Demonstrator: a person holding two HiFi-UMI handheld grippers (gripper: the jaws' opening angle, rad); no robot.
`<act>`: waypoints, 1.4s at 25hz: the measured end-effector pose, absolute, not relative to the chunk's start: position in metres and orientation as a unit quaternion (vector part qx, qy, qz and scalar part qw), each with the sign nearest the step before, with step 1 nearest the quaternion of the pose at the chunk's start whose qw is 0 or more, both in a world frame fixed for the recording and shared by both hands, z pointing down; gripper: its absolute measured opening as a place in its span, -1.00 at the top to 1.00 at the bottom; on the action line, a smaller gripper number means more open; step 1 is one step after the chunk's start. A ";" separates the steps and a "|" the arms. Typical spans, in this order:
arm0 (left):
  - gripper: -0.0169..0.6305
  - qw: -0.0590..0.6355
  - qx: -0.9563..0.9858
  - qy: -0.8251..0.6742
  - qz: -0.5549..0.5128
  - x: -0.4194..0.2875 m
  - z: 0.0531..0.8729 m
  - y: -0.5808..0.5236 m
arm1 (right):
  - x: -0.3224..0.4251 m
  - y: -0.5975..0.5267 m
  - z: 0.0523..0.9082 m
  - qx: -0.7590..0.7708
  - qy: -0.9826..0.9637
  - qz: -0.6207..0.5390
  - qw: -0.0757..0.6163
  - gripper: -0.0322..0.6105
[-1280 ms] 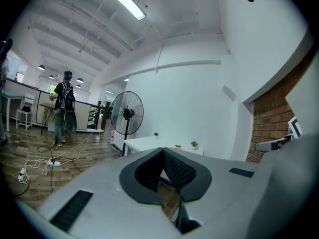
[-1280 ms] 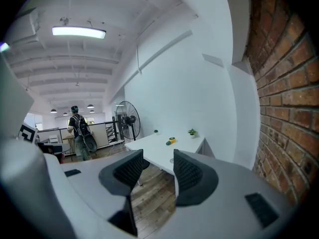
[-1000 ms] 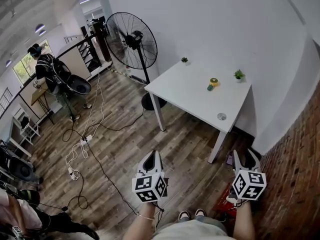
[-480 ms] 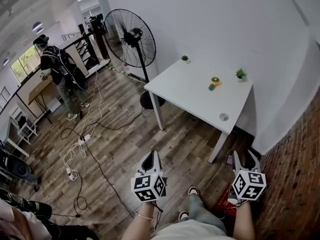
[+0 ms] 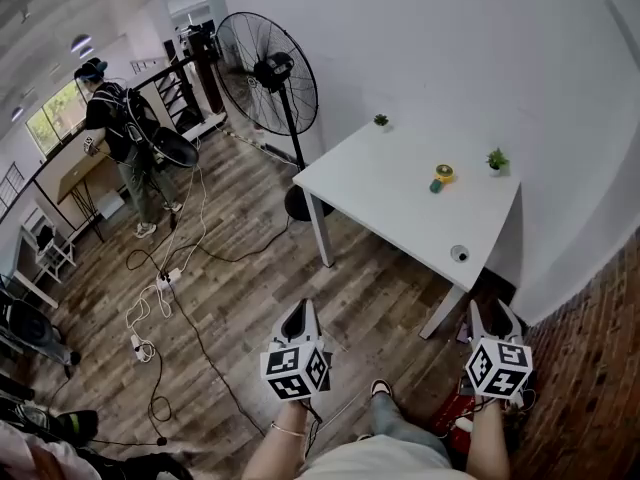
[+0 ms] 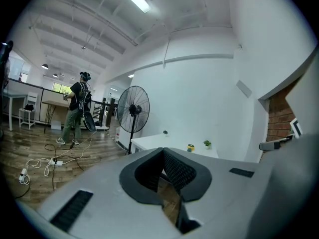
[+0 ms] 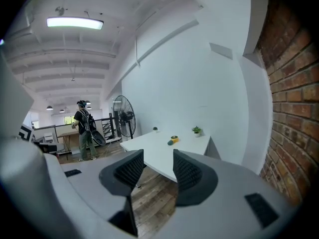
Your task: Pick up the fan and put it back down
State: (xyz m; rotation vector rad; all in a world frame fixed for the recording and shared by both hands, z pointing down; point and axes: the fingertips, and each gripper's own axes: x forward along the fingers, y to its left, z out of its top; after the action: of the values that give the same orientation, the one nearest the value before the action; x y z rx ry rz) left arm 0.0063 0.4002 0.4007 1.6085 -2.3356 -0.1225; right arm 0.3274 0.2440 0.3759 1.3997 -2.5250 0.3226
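1. Yellow fan (image 5: pixel 441 176) rests on white table (image 5: pixel 390 188), at 1 o'clock from left gripper (image 5: pixel 303 315), 11 o'clock from right gripper (image 5: pixel 495 315), well apart
2. Left gripper jaws pressed together, empty
3. Right gripper jaws spread, empty

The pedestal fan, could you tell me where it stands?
Head view, upper left: the pedestal fan stands on the floor beside the white table's left corner.

Grey left gripper (image 5: pixel 303 308) and right gripper (image 5: pixel 490 313), black ribbed fingers (image 7: pixel 130 169), white marker cubes (image 5: pixel 292 370), pale shirt (image 5: pixel 385 461)
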 end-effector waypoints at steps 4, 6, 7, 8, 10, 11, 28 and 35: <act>0.91 0.154 0.556 -0.816 -0.046 -0.015 0.402 0.368 | 0.310 0.209 0.376 0.479 -0.862 0.108 0.127 0.33; 0.91 0.157 0.555 -0.815 -0.050 -0.023 0.405 0.347 | 0.304 0.189 0.376 0.481 -0.860 0.106 0.129 0.33; 0.91 0.160 0.554 -0.815 -0.053 -0.026 0.407 0.335 | 0.301 0.178 0.376 0.482 -0.860 0.105 0.130 0.33; 0.91 0.162 0.554 -0.815 -0.054 -0.029 0.409 0.323 | 0.299 0.166 0.376 0.483 -0.860 0.104 0.132 0.33; 0.91 0.164 0.555 -0.814 -0.054 -0.034 0.411 0.299 | 0.293 0.144 0.376 0.483 -0.859 0.102 0.134 0.33; 0.91 0.165 0.556 -0.813 -0.052 -0.038 0.412 0.288 | 0.290 0.133 0.376 0.484 -0.858 0.103 0.134 0.33; 0.91 0.156 0.575 -0.803 -0.010 -0.084 0.405 0.148 | 0.262 0.012 0.398 0.506 -0.841 0.160 0.100 0.34; 0.91 0.163 0.597 -0.786 -0.010 -0.095 0.415 0.101 | 0.258 -0.010 0.412 0.527 -0.826 0.169 0.106 0.35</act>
State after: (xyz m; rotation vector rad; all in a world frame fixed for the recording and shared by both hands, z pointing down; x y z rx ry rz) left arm -0.0946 0.1014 0.4154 1.7017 -2.2420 -0.0284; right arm 0.2578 -0.0095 0.4120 1.5517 -2.4346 0.4980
